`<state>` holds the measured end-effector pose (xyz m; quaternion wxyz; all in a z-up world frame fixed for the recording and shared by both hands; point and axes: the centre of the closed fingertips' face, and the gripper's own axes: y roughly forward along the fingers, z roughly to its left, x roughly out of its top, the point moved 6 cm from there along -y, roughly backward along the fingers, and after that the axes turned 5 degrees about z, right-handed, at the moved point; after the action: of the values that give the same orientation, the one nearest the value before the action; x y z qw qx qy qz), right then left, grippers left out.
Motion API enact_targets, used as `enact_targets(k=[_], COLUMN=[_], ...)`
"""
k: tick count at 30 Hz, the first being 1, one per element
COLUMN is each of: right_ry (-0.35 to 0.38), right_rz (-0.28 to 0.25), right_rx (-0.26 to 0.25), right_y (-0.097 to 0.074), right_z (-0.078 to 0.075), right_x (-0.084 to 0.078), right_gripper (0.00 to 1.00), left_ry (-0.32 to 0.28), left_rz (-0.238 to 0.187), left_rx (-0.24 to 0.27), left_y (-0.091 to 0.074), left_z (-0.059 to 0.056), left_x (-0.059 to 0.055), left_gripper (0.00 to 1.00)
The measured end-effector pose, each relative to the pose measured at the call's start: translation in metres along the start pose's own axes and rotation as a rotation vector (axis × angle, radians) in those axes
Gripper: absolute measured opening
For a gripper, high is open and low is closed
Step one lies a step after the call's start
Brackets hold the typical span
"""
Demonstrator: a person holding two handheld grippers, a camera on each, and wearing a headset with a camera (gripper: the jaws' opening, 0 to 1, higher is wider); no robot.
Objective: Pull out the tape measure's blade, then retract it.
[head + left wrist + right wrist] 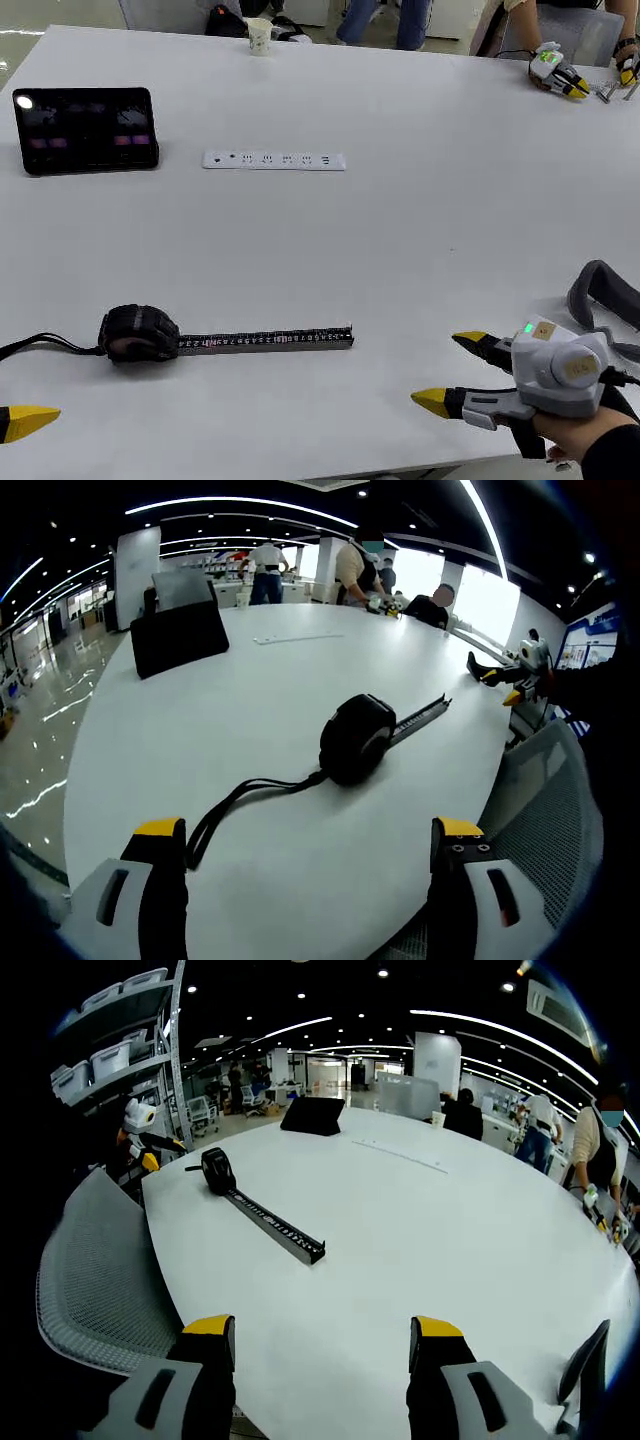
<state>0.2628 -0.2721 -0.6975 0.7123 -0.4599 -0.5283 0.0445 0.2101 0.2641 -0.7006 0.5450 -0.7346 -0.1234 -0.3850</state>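
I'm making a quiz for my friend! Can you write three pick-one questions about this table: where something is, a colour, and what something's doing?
1. Where does the paper cup stand?
A) on the floor
B) near the far edge of the table
C) in a gripper's jaws

2. What colour are the right gripper's tips?
A) yellow
B) red
C) green

3. The tape measure's blade is:
A) fully wound in
B) standing straight up
C) pulled out, flat on the table

Answers:
1 B, the cup sits by the far edge in the head view.
2 A, both tips show yellow.
3 C, the marked strip stretches out from the black case.
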Motion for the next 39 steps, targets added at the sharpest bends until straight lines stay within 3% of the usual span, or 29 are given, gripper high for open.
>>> enact_targets(k=[4,8,23,31,39], right_ry=[-0.008,0.045,0.020,0.022,0.035], right_rz=[0.022,0.050,0.052,0.071,0.088], right_rx=[-0.020,-0.033,-0.029,-0.036,-0.012], right_y=[-0.002,0.001,0.002,0.002,0.004], right_z=[0.000,-0.002,0.005,0.003,0.002], right_x=[-0.008,-0.023,-0.018,-0.018,-0.017], right_gripper=[0.88,0.99,0.99,0.99,0.99], left_ry=[0.014,0.016,0.004,0.001,-0.001], left_rz=[-0.010,-0.034,-0.055,-0.049,-0.034], left_rx=[0.006,0.011,0.012,0.000,-0.013], left_y=[-0.003,-0.005,-0.010,-0.009,-0.004], left_z=[0.001,-0.001,-0.001,-0.003,-0.008], left_x=[-0.003,0.000,0.001,0.001,0.004], left_gripper=[0.99,0.99,0.99,0.99,0.99])
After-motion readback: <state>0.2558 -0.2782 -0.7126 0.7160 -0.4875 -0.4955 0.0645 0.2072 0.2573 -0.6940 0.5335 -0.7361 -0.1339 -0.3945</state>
